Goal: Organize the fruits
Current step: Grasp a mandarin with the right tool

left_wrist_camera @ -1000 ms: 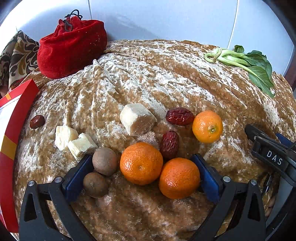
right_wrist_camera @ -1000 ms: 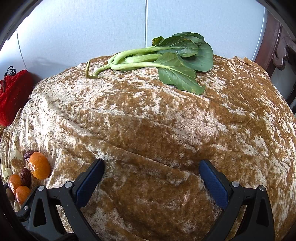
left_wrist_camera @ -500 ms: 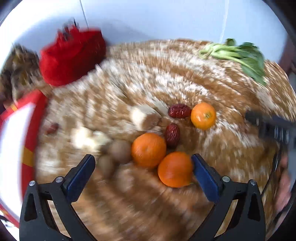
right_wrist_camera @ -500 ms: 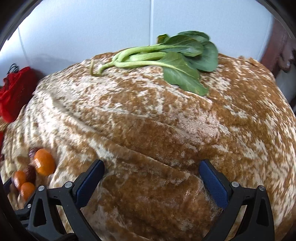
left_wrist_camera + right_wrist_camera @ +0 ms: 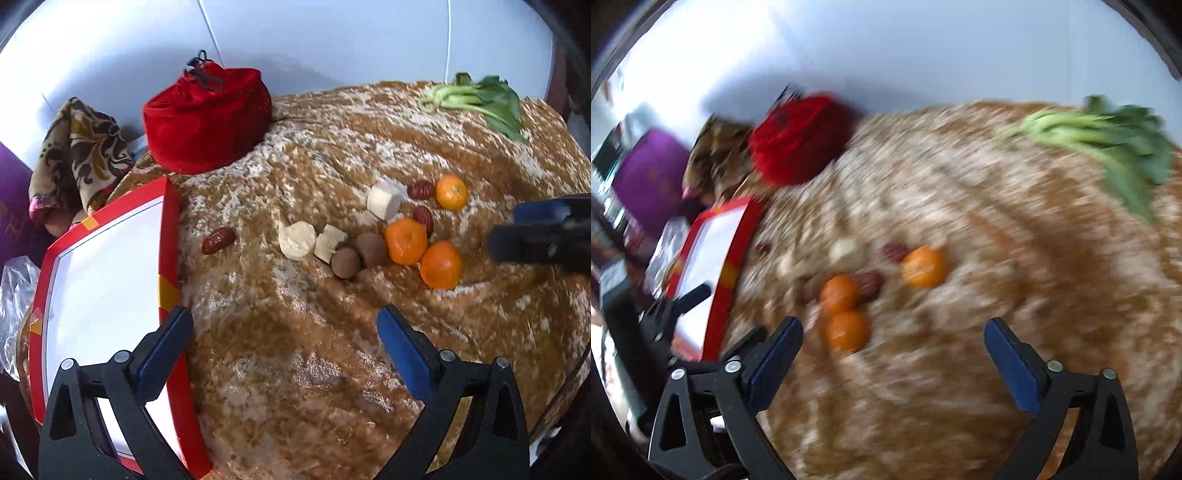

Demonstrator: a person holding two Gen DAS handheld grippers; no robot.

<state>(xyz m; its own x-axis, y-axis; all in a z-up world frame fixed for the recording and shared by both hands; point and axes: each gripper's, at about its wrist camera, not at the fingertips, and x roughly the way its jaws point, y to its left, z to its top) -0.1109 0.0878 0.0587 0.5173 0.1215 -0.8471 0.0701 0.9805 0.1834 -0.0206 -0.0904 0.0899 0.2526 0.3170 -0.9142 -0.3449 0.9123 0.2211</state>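
Observation:
Three oranges (image 5: 406, 242) (image 5: 440, 264) (image 5: 451, 192) lie on the brown velvet cloth with red dates (image 5: 424, 218), two brown round fruits (image 5: 345, 262) and pale white chunks (image 5: 384, 199). One date (image 5: 218, 240) lies apart, near the red-rimmed white tray (image 5: 170, 236). My left gripper (image 5: 284, 347) hovers open over bare cloth, short of the pile. My right gripper (image 5: 894, 343) is empty, its jaws closing slightly, just right of the nearest orange (image 5: 847, 329) in a blurred view. Its blue pad (image 5: 539, 212) shows right of the oranges.
A red velvet pouch (image 5: 207, 122) and a patterned cloth (image 5: 81, 155) sit at the back left. Leafy greens (image 5: 480, 103) lie at the back right. A purple box (image 5: 650, 177) stands beyond the tray (image 5: 716, 254).
My left gripper has pulled back and up, so the fruits now sit farther off and the tray has come into view. My right gripper has swung left from the greens toward the oranges.

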